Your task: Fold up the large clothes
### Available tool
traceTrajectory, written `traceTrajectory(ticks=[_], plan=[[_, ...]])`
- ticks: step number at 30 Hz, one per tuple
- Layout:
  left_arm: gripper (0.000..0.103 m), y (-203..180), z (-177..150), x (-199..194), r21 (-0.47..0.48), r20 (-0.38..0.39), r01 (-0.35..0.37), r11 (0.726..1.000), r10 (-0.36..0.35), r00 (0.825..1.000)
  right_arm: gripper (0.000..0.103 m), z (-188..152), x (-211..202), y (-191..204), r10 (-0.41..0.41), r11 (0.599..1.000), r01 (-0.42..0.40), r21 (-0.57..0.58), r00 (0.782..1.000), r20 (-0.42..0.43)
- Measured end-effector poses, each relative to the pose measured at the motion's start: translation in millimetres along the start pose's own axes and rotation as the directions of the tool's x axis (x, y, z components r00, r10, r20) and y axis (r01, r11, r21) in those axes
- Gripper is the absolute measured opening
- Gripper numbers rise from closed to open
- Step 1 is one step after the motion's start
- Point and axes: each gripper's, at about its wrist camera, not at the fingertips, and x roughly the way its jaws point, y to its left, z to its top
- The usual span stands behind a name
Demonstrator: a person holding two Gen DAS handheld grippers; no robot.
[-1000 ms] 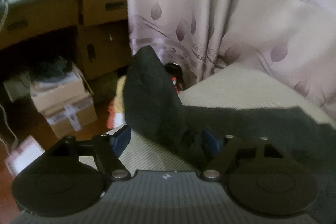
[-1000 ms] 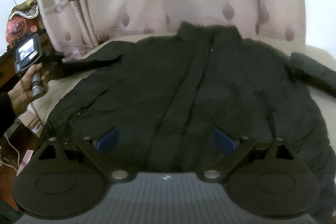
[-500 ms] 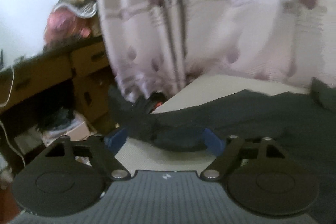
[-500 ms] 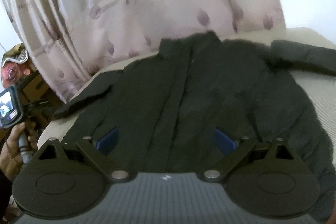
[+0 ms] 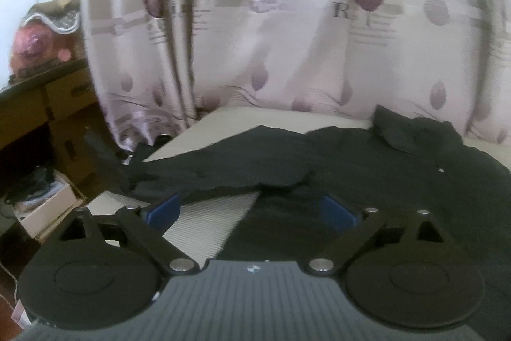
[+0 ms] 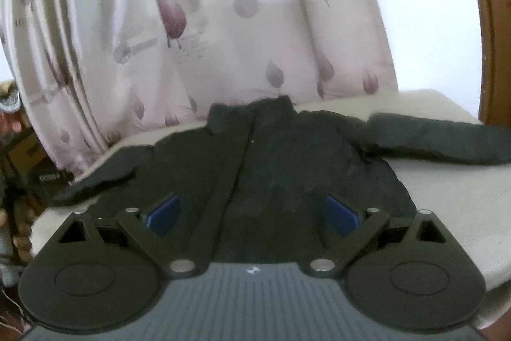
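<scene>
A large black jacket (image 6: 287,168) lies face up and spread out on a cream bed (image 6: 447,197), collar toward the curtain. Its left sleeve (image 5: 230,162) stretches out to the bed's left edge, and its right sleeve (image 6: 440,139) lies out to the right. My left gripper (image 5: 252,210) hovers over the left sleeve and side hem; its jaws are opening and the blue pads (image 5: 164,208) press on nothing. Over the jacket's lower front hangs my right gripper (image 6: 252,210), jaws wide, with no cloth pinched.
A patterned pink curtain (image 5: 287,37) hangs just behind the bed. A wooden desk with drawers (image 5: 48,104) and cardboard boxes (image 5: 48,210) stand on the floor to the left. A wooden door frame (image 6: 491,21) rises at the right.
The left gripper let go of the raised left sleeve, which now lies flat along the bed; it swung right toward the jacket, jaws wider. The right view tilted up and back.
</scene>
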Motion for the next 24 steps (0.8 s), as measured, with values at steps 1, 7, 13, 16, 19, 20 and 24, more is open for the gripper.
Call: traceTrajectory(ticks=[1,7,13,16,19,20,24], plan=[[0.095,-3.6,-0.9,-1.6,0.008,-0.001,0.005,1.0,-0.005,1.0,0.098,0.0,-1.7,-8.5,0.0,0.999,0.0,0.034,1.0,0.026],[0.098,-36.9,1.4,-1.0,0.029,0.0,0.01,1.0,-0.01,1.0,0.098,-0.2,2.9,-54.4,-0.07,0.99,0.06,0.127,0.995,0.074],[0.099,-59.9,2.0,3.5,0.048,-0.021,0.026,0.998,-0.026,0.999,0.098,3.1,17.1,-97.1,-0.081,0.982,0.074,0.177,0.996,0.032],[0.099,-72.5,3.6,8.6,0.064,-0.032,0.029,0.998,-0.027,0.999,0.098,6.9,26.0,-124.1,-0.085,0.969,0.087,0.23,0.996,-0.021],[0.099,-82.5,4.2,13.1,0.073,-0.042,0.039,0.997,-0.036,0.998,0.098,9.8,32.1,-159.9,-0.04,0.936,0.039,0.349,0.999,-0.004],[0.099,-84.1,3.6,13.5,0.071,-0.043,0.047,0.996,-0.044,0.998,0.098,10.8,35.4,-174.7,-0.031,0.915,0.028,0.403,1.0,0.001],[0.099,-86.6,2.9,13.6,0.036,-0.042,0.113,0.993,-0.111,0.993,0.097,12.4,47.8,-239.5,-0.014,0.78,-0.013,0.625,0.999,0.038]])
